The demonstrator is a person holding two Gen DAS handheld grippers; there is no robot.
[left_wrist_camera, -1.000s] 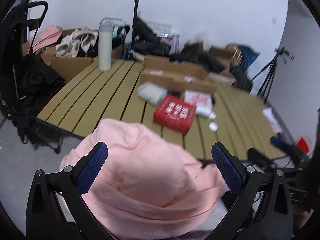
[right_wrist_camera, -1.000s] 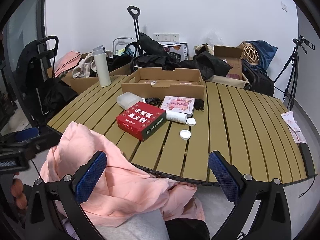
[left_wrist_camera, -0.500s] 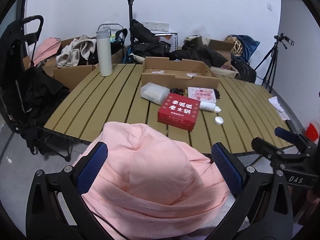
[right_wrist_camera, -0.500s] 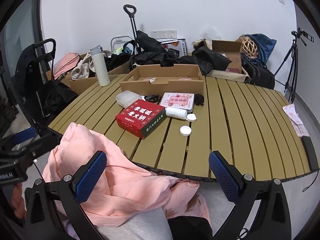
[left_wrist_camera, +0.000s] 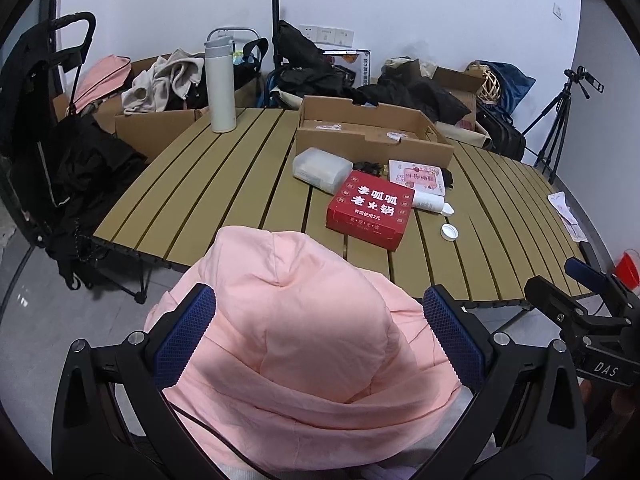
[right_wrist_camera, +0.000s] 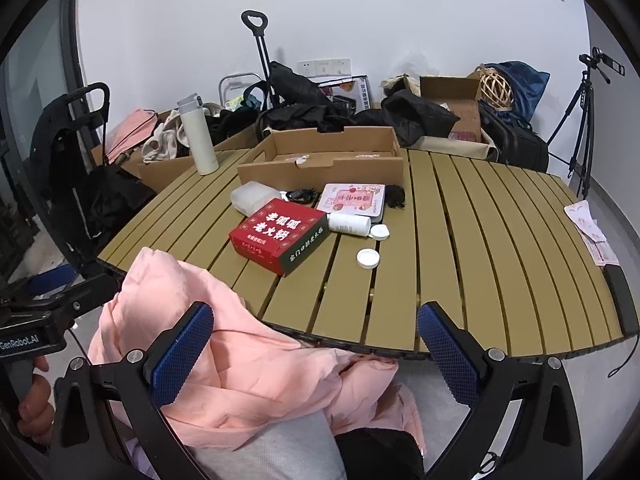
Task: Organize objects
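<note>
A red box (left_wrist_camera: 370, 210) (right_wrist_camera: 280, 234) lies on the slatted table (left_wrist_camera: 224, 184) (right_wrist_camera: 480, 240), with a clear plastic case (left_wrist_camera: 320, 166) (right_wrist_camera: 250, 198), a pink tin (left_wrist_camera: 418, 174) (right_wrist_camera: 354, 198), a white bottle (left_wrist_camera: 430, 202) (right_wrist_camera: 348, 224) on its side and white caps (left_wrist_camera: 449, 232) (right_wrist_camera: 367, 258) around it. An open cardboard box (left_wrist_camera: 372, 136) (right_wrist_camera: 320, 160) stands behind them. My left gripper (left_wrist_camera: 320, 340) is open above a pink hoodie (left_wrist_camera: 304, 340) (right_wrist_camera: 224, 360) below the table's near edge. My right gripper (right_wrist_camera: 314, 356) is open and empty at that edge.
A white thermos (left_wrist_camera: 220, 84) (right_wrist_camera: 198, 138) stands at the table's far left. Cartons, bags and clothes (left_wrist_camera: 168, 76) are piled behind the table. A tripod (left_wrist_camera: 560, 116) (right_wrist_camera: 580, 116) stands at the right. Black bags (left_wrist_camera: 80, 172) hang left of the table.
Both grippers have drawn back and tilted a little, so the table sits slightly higher and steadier in view. Both stay open. The objects on the table have not moved.
</note>
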